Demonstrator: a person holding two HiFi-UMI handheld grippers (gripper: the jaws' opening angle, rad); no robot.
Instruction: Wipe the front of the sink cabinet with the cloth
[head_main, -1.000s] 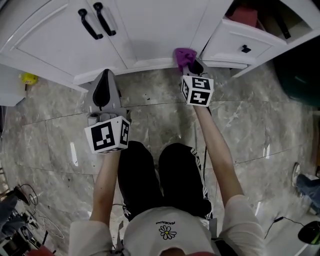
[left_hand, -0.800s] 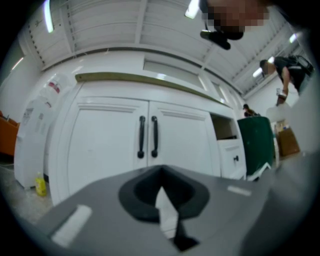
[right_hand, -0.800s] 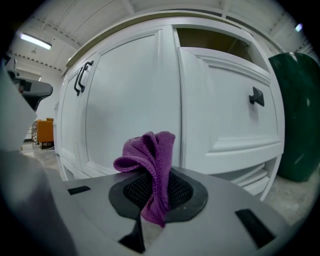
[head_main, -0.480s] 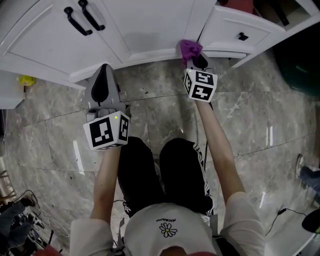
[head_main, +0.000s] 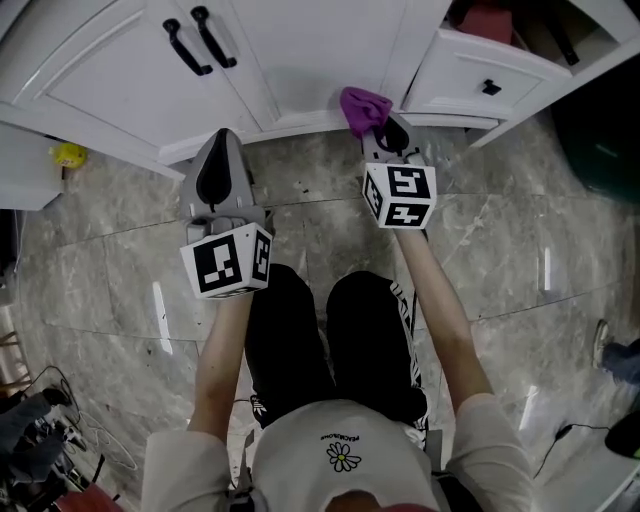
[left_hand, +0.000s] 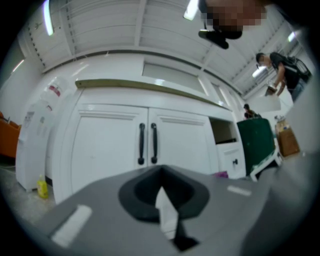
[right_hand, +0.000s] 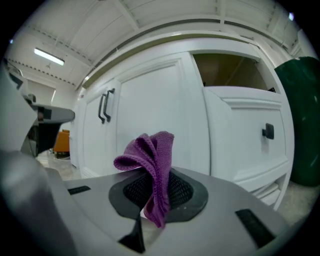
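Our right claw (head_main: 388, 130) grips the purple cloth (head_main: 364, 106), apparently touching the sink cabinet (head_main: 300, 60) at its lower edge; our left claw (head_main: 222, 152), closed and empty, sits near the cabinet.

Purple knit cloth (head_main: 362, 104), bunched, clamped in right hand-held gripper (head_main: 378, 122), at foot of white sink cabinet (head_main: 320, 40), doors closed

Purple knitted cloth (right_hand: 150, 165) before the white sink cabinet (head_main: 300, 50) with black handles (head_main: 200, 42). Left tongs (head_main: 222, 145) and right tongs (head_main: 385, 128) grey with black pads (right_hand: 182, 192), each carrying a marker cube (head_main: 228, 262) of black-and-white squares. Floor (head_main: 120, 270) grey veined marble; green bin (right_hand: 300, 125) far right.
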